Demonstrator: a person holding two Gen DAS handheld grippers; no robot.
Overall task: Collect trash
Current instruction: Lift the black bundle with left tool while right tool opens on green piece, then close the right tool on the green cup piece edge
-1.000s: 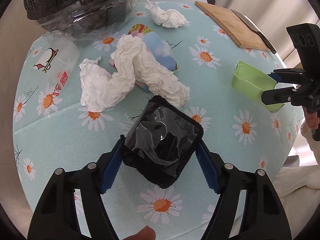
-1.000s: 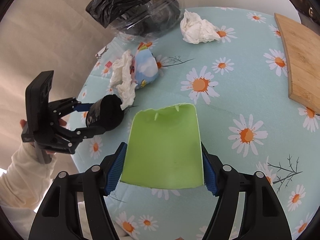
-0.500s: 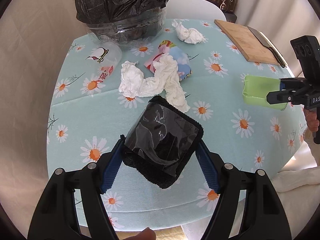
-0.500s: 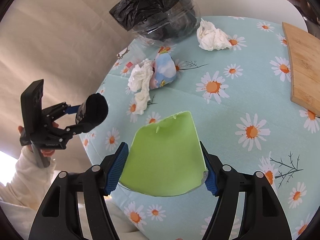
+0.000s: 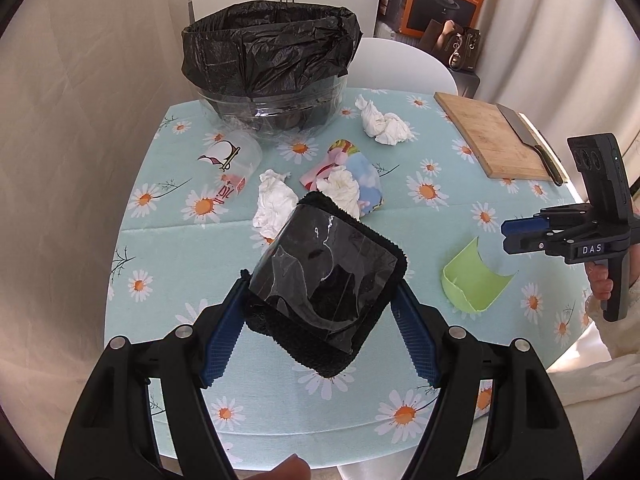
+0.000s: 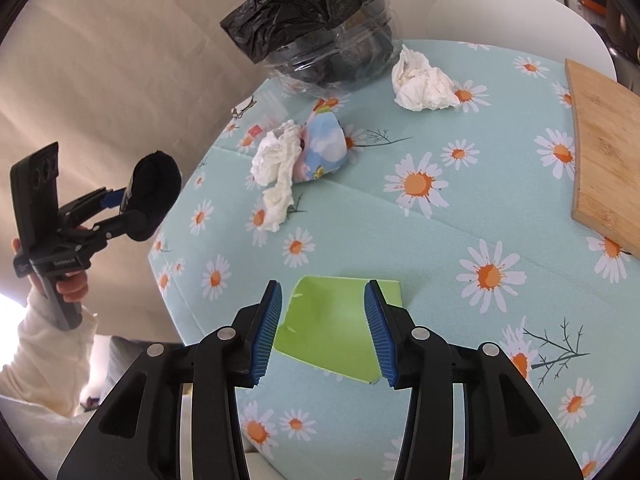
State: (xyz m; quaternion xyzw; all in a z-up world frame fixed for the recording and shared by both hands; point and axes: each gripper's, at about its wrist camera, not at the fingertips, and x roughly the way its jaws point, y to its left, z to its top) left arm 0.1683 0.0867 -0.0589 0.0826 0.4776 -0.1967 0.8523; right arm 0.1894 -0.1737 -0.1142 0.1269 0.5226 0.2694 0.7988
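Now the green cup piece (image 6: 336, 328) lies loose on the bench (image 6: 440, 216), a half second after the right claw (image 6: 325, 330) carried it pinched in the air; that claw hangs just above it with its jaws apart and nothing between them. So this scrap has fallen short of the bag and, by the look of it, needs a fresh pick. The left claw (image 5: 320, 312) is closed on a black film-wrapped bundle (image 5: 326, 276), raised higher than before, with the black-lined trash bin (image 5: 268, 68) ahead at the bench's far side. Crumpled tissues (image 5: 276, 204), a colourful wrapper (image 5: 364, 184) and a clear plastic cup (image 5: 232, 160) lie between, so a high path is safest. The green piece sits near the bench's front edge
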